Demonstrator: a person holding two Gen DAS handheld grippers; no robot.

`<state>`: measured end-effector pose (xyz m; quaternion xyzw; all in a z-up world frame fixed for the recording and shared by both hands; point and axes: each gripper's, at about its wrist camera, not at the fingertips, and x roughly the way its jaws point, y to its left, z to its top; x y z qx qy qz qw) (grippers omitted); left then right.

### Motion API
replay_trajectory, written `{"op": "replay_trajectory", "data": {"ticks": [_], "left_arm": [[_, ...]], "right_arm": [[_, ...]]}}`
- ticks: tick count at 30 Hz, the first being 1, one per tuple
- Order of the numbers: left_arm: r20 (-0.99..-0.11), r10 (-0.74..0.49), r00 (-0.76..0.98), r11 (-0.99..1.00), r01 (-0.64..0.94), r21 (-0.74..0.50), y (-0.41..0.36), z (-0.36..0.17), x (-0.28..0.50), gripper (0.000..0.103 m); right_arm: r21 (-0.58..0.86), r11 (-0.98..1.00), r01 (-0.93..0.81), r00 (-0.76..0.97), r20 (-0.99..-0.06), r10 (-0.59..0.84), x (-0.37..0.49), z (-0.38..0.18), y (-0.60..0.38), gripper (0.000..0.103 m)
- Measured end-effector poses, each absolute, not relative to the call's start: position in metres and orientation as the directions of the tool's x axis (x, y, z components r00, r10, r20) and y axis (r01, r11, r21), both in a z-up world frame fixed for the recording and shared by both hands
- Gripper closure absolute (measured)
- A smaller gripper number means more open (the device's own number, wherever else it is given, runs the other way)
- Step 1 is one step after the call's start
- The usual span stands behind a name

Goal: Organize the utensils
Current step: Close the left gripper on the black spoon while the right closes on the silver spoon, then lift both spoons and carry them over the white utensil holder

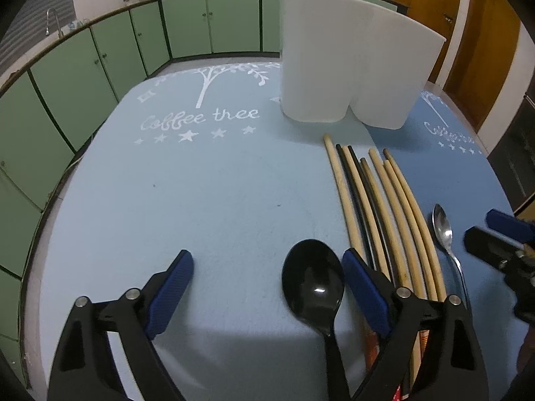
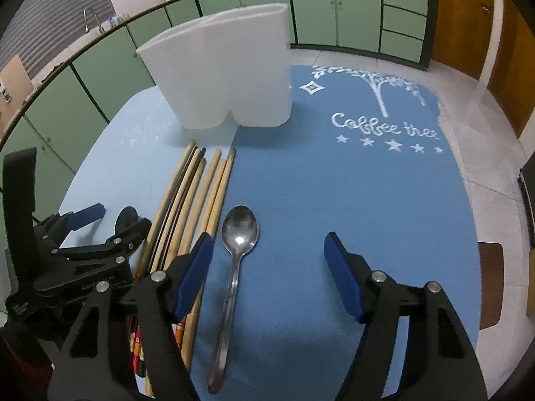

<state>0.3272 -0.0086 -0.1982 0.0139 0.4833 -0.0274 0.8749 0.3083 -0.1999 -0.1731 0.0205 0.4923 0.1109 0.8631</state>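
Tabletop [image 1: 234, 200], covered by a pale blue mat [image 1: 207, 180] and, overlapping it on the right, a darker blue mat [image 2: 334, 200], both printed "Coffee tree". At the far side stands a white two-lobed utensil holder [image 1: 347, 67], upright, straddling the seam between the mats. Just in front of it lies a bundle of wooden and black chopsticks [image 1: 378, 200], side by side along the seam, tips toward the holder. Left tool [image 1: 267, 267]: released, jaws spread wide and holding nothing; a black plastic spoon [image 1: 314, 284] lies bowl-up on the pale mat between its fingers, close against the right-hand blue pad [image 1: 366, 294]. Right tool [image 2: 267, 260]: likewise released and empty; a metal spoon [image 2: 239, 234] lies bowl-up on the darker mat between its fingers, nearer the left pad [image 2: 197, 270], just beside the chopsticks.
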Motion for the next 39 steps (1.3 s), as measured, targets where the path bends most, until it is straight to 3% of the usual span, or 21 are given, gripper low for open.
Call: {"op": "replay_trajectory", "data": {"ticks": [14,16,19,26,39], "left_arm": [[-0.844,-0.077,0.531,0.994,0.106,-0.024,-0.021,-0.194,0.327,0.045],[-0.843,-0.081,0.532,0.994,0.105,-0.029,-0.020,-0.194,0.327,0.052],[-0.840,-0.114,0.531,0.991,0.123,-0.057,-0.023,-0.192,0.323,0.069],[-0.807,-0.134,0.575,0.989,0.131,-0.071,-0.024,-0.186,0.314,0.070],[-0.561,-0.153,0.814,0.988,0.115,-0.104,-0.008,-0.106,0.302,0.070]], "right_arm": [[0.080,0.976,-0.201,0.442,-0.882,0.163,0.328,-0.189,-0.171,0.057],[0.071,0.977,-0.199,0.444,-0.882,0.155,0.326,-0.190,-0.168,0.061],[0.071,0.975,-0.210,0.444,-0.881,0.160,0.323,-0.189,-0.166,0.075],[0.149,0.966,-0.212,0.498,-0.834,0.238,0.317,-0.176,-0.182,0.076],[0.286,0.916,-0.281,0.694,-0.599,0.400,0.307,-0.091,-0.224,0.076]]}}
